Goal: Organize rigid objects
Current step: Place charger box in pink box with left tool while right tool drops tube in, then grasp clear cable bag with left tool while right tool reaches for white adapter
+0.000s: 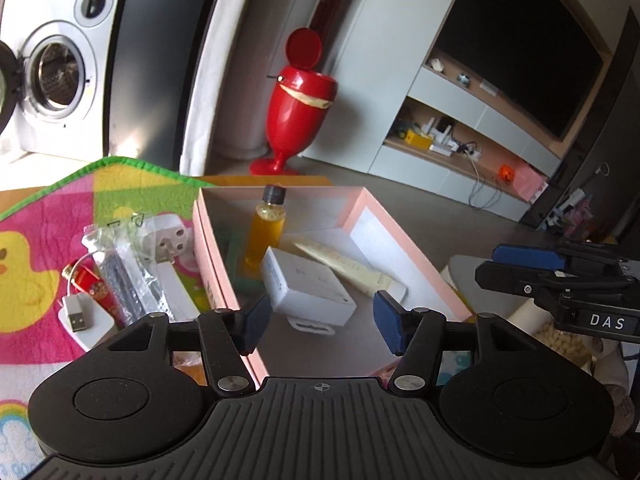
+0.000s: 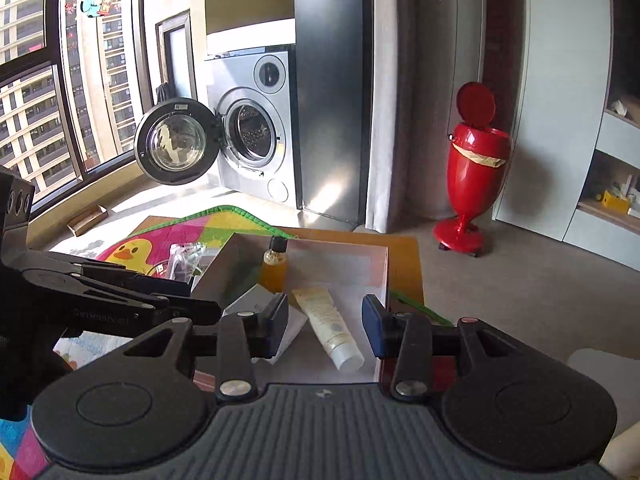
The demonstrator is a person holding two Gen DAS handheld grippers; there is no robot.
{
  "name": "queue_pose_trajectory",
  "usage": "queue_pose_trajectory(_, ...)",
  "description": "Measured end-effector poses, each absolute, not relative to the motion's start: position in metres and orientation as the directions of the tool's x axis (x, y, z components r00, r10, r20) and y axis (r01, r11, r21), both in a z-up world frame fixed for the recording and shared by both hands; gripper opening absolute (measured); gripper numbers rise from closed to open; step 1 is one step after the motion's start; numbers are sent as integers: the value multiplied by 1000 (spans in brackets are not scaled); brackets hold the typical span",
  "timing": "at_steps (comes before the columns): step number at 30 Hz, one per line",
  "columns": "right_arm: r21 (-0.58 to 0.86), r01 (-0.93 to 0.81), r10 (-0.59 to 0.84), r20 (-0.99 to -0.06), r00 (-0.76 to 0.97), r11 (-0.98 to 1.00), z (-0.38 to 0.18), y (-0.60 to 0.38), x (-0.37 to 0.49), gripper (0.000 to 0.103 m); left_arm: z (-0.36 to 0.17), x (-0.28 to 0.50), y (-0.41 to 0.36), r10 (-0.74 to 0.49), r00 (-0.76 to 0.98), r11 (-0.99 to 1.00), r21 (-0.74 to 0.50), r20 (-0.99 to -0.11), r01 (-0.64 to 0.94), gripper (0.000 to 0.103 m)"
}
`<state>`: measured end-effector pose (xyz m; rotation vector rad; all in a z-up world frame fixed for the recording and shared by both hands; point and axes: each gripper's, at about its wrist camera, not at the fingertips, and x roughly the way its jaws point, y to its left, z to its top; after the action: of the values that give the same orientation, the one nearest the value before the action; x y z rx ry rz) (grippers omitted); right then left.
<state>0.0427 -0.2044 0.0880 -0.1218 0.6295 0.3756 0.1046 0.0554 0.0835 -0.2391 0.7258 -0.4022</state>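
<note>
A pink open box (image 1: 370,206) (image 2: 382,276) stands on the mat. Inside it are an amber bottle with a black cap (image 1: 266,232) (image 2: 274,264), a white rectangular box (image 1: 306,286) and a cream tube (image 1: 344,268) (image 2: 330,326). My left gripper (image 1: 320,322) is open and empty above the box's near edge. My right gripper (image 2: 325,328) is open and empty over the tube; in the left wrist view it shows side-on at the right (image 1: 560,276). Left of the box lie a white plug adapter (image 1: 170,240), a clear plastic bag (image 1: 120,268), a red item (image 1: 96,294) and a white USB cable (image 1: 78,316).
A colourful duck play mat (image 1: 36,264) (image 2: 160,236) covers a low wooden table (image 2: 404,256). A red bin (image 1: 300,100) (image 2: 474,172) stands on the floor behind. A washing machine (image 2: 252,132) with its door open stands at the back left. A TV cabinet (image 1: 480,120) fills the right.
</note>
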Motion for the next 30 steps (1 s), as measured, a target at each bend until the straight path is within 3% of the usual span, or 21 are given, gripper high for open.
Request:
queue_pose_trajectory(3, -43, -418, 306, -614, 727, 907, 63, -196, 18, 41, 67, 79, 91, -403, 724, 902, -378, -559, 210, 56)
queue_pose_trajectory(5, -59, -446, 323, -607, 726, 893, 54, -190, 2, 47, 59, 62, 113, -393, 756, 895, -406, -524, 184, 48)
queue_pose_trajectory(7, -63, -472, 350, -585, 731, 879, 51, -179, -8, 53, 47, 44, 141, -430, 777, 848, -500, -460, 174, 41)
queue_pose_trajectory(10, -60, -521, 394, -581, 712, 852, 56, -154, -6, 57, 28, 39, 166, -530, 744, 744, -644, -407, 178, 40)
queue_pose_trajectory(15, -29, -565, 441, -594, 673, 825, 69, -105, 19, 57, 42, 17, 172, -362, 865, 842, -521, -348, 143, 40)
queue_pose_trajectory(18, 10, -591, 469, -619, 629, 806, 75, -72, 45, 57, 41, 15, 182, -401, 871, 801, -570, -285, 182, 41)
queue_pose_trajectory(21, 27, -604, 472, -652, 593, 797, 77, -35, 74, 57, 27, 26, 181, -421, 835, 795, -587, -355, 152, 41)
queue_pose_trajectory(27, -80, -568, 337, -734, 590, 819, 63, 37, 141, 57, 25, 13, 177, -67, 903, 944, -320, -423, -80, 41)
queue_pose_trajectory(30, -91, -517, 285, -746, 601, 851, 58, 61, 184, 56, 20, 14, 185, -40, 895, 940, -320, -444, -117, 41)
